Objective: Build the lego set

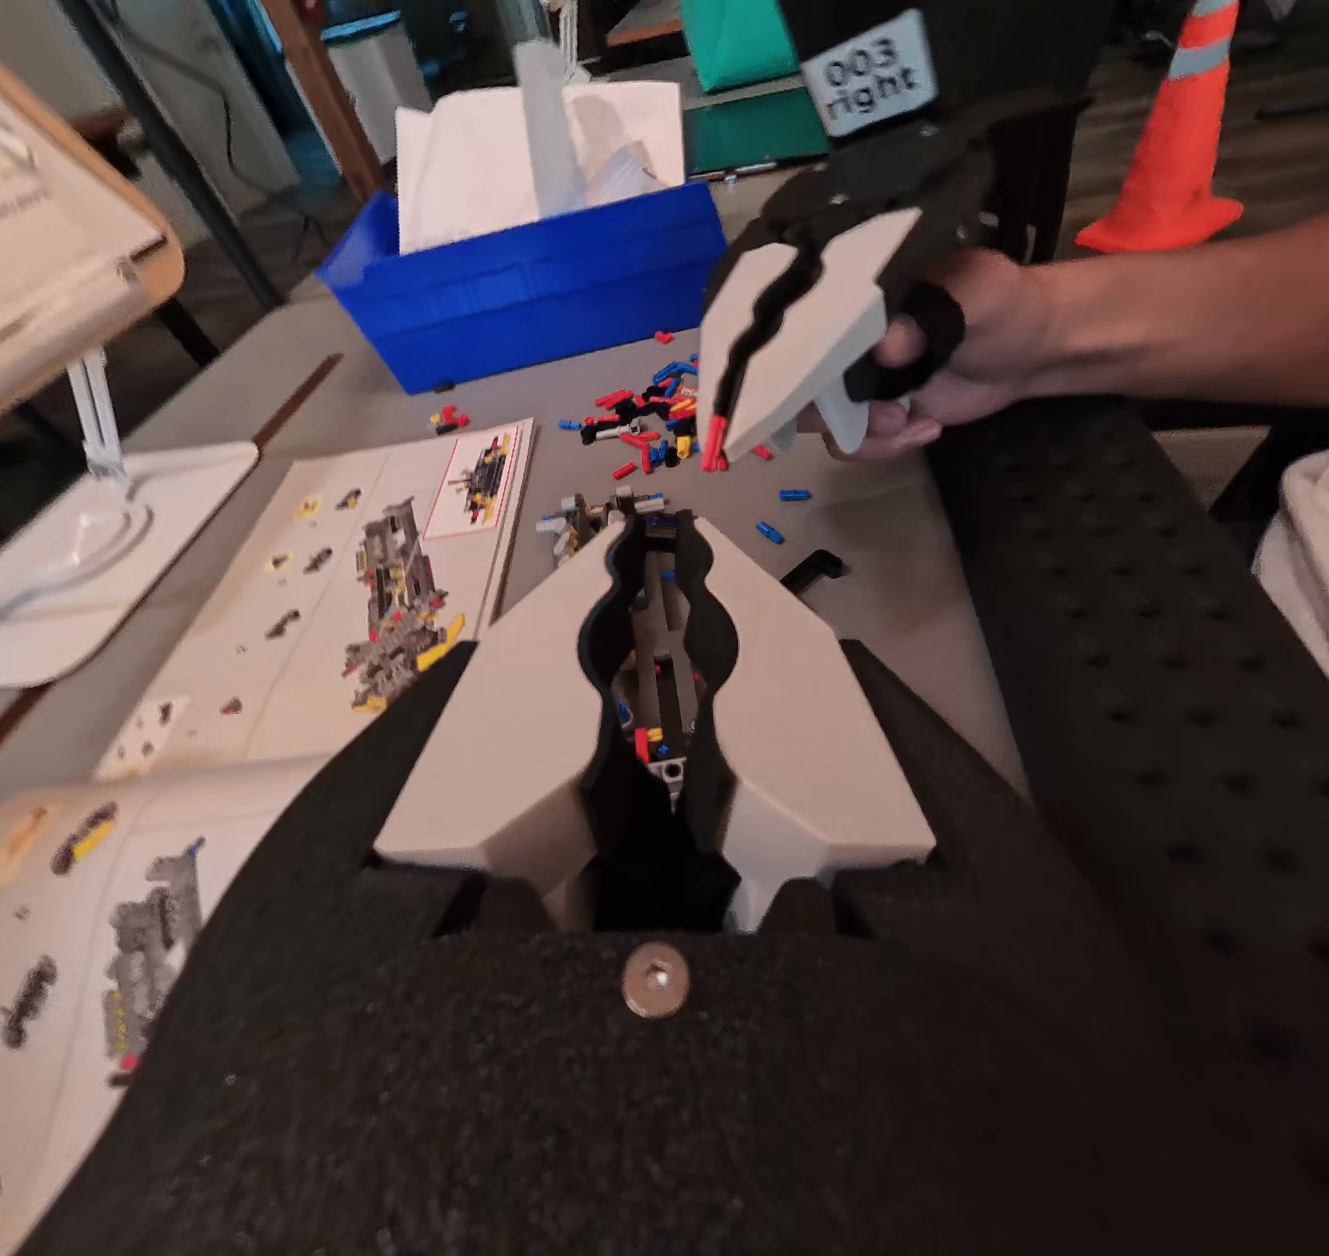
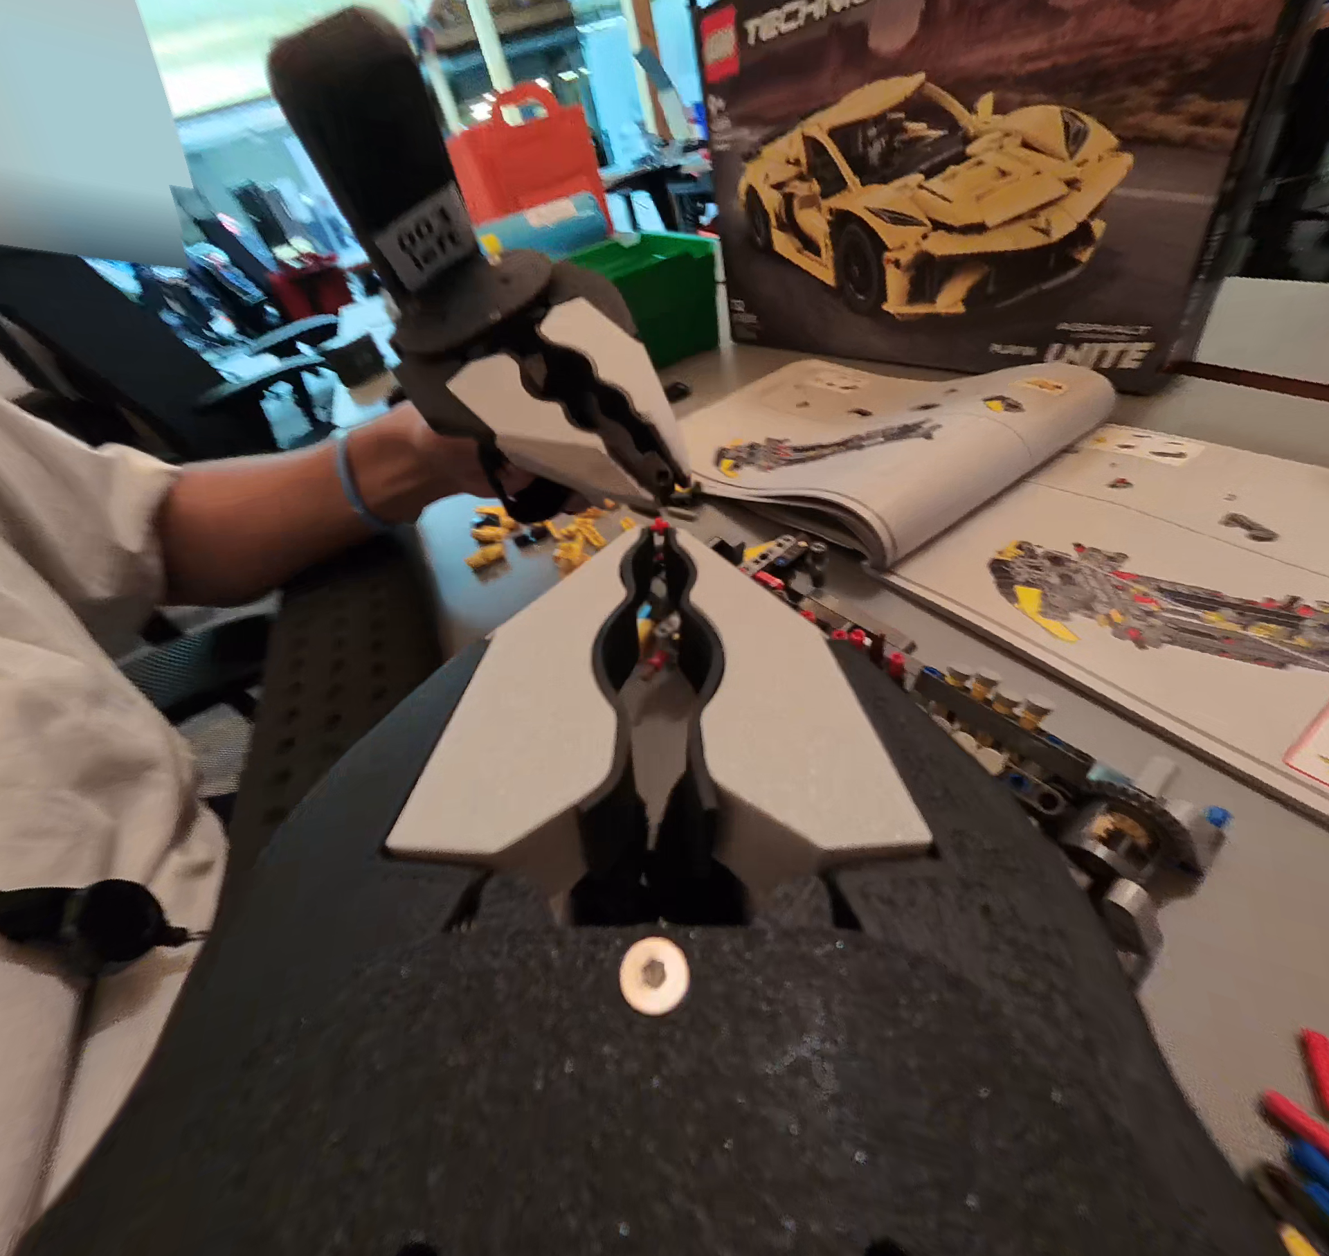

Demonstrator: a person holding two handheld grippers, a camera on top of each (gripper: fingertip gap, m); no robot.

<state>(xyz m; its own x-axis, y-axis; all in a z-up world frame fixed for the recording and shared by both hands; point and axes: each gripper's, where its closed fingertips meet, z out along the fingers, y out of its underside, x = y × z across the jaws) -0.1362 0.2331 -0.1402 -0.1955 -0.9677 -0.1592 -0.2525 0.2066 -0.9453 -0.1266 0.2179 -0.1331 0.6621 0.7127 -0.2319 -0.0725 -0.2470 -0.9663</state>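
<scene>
While the grey half-built Lego chassis (image 2: pixel 1007 725) is lying at frame right with loose pins (image 1: pixel 647 423) unused, the right gripper (image 1: pixel 715 455) is pinching a red pin (image 1: pixel 712 441) and the left gripper (image 1: pixel 658 524) is closing on the chassis end.

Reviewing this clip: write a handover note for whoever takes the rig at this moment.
Right gripper: shut on a red pin, held above the loose pin pile.
Left gripper: closed on the far end of the chassis, which lies on the table beside the open manual.
Yellow pieces lie near the left hand. Set box stands behind the manual; blue bin is at the far edge.
Done: long chassis partly built, pin picked.
Left: seat the red pin in the chassis, then continue through the manual.
</scene>
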